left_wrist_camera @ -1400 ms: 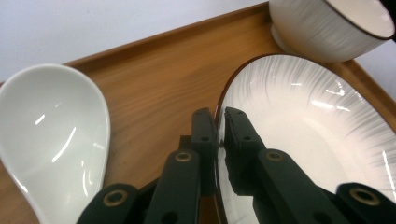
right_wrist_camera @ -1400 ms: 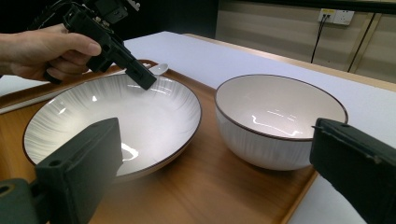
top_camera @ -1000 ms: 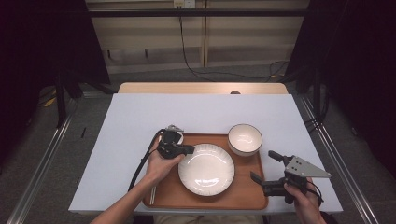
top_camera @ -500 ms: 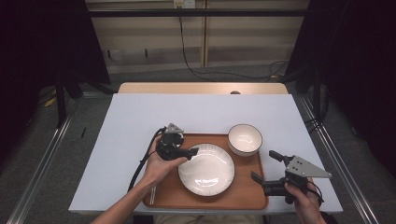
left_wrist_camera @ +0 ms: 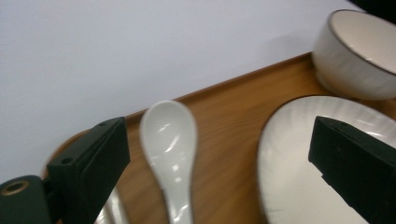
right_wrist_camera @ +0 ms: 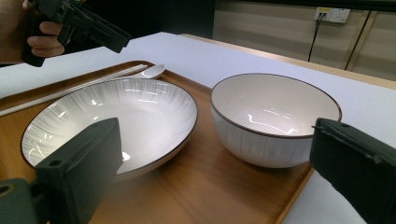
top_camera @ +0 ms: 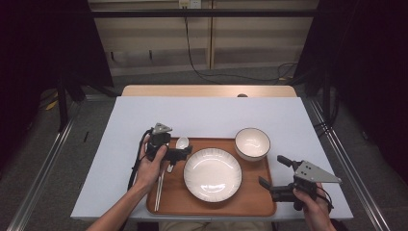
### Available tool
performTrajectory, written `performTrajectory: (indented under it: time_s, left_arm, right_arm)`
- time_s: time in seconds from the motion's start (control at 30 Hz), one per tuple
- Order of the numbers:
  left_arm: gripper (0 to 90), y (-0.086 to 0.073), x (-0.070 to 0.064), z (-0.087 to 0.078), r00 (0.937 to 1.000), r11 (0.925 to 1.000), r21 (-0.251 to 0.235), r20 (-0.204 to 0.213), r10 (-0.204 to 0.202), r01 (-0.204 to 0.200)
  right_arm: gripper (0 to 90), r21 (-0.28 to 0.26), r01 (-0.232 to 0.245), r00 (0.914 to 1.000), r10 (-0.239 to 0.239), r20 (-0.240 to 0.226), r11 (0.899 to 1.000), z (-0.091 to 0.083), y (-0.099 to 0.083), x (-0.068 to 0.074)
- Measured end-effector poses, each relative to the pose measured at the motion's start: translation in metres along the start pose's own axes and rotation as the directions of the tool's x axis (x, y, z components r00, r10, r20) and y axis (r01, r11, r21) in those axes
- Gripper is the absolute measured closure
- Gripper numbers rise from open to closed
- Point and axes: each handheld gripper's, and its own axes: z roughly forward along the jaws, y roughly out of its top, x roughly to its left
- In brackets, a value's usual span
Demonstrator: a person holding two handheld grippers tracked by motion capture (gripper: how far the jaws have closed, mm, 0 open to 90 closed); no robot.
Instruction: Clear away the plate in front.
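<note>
The biggest thing in front of you is the surface (top_camera: 207, 115), covered in a pale sheet with a bare wooden strip along its far edge. On the near half sits one wooden tray (top_camera: 250, 202), and everything else is on that tray.

Count-wise: one big shallow white plate (top_camera: 212, 173) with a dark rim sits around the middle of the tray, one smaller white bowl (top_camera: 252, 143) is at the far right corner, just beside the plate, one white ceramic spoon (top_camera: 182, 143) is at the far left corner, and what looks like one pair of pale chopsticks (top_camera: 159, 185) lies along the tray's left edge, running near to far. Can't tell from the high view if the sticks touch each other.

Your left gripper (top_camera: 179, 155) hangs over the tray's left side, right above the spoon handle. In the left gripper view its fingers (left_wrist_camera: 91, 161) are spread wide, with the spoon bowl between them and the plate rim under the other finger. Nothing is held.

Your right gripper (top_camera: 274, 174) is off the tray's near right corner, low over the surface and aimed toward the tray. In the right gripper view its fingers (right_wrist_camera: 77, 170) are wide apart too, framing plate and bowl, gripping nothing. You can also see your left hand (right_wrist_camera: 39, 35) at the top left there.
</note>
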Motion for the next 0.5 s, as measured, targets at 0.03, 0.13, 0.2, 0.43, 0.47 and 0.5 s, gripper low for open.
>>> performTrajectory:
  time_s: [0.03,0.13,0.2,0.43,0.47,0.5]
  left_arm:
    - [5.4,-0.002,0.001,-0.002,0.9997,1.0000,-0.009,-0.025,0.002,-0.002]
    - [4.4,-0.009,0.004,-0.007,0.9995,0.9983,-0.059,-0.031,-0.003,0.001]
    - [4.1,-0.011,0.007,-0.011,0.9978,0.9978,-0.064,-0.062,-0.023,0.019]
    - [3.3,-0.028,0.010,-0.031,0.9959,0.9969,-0.075,-0.089,0.018,-0.024]
    - [3.5,-0.030,0.012,-0.035,0.9951,0.9966,-0.081,-0.099,0.004,-0.012]
    - [3.6,-0.033,0.013,-0.038,0.9941,0.9951,-0.099,-0.108,-0.003,-0.008]
  right_arm:
    - [2.4,0.000,0.001,1.0000,-0.001,0.003,1.000,0.000,0.000,0.000]
    - [2.4,0.001,0.000,1.0000,0.000,0.004,1.000,-0.001,-0.001,-0.001]
    - [2.4,0.000,-0.002,1.0000,0.002,0.009,1.000,-0.001,-0.001,0.000]
    - [2.3,-0.001,-0.009,0.9998,0.009,0.017,1.000,-0.005,-0.002,-0.001]
    - [2.4,-0.001,-0.013,0.9997,0.013,0.023,1.000,-0.005,-0.002,-0.001]
    - [2.4,-0.004,-0.015,0.9996,0.015,0.022,1.000,-0.005,-0.002,-0.001]
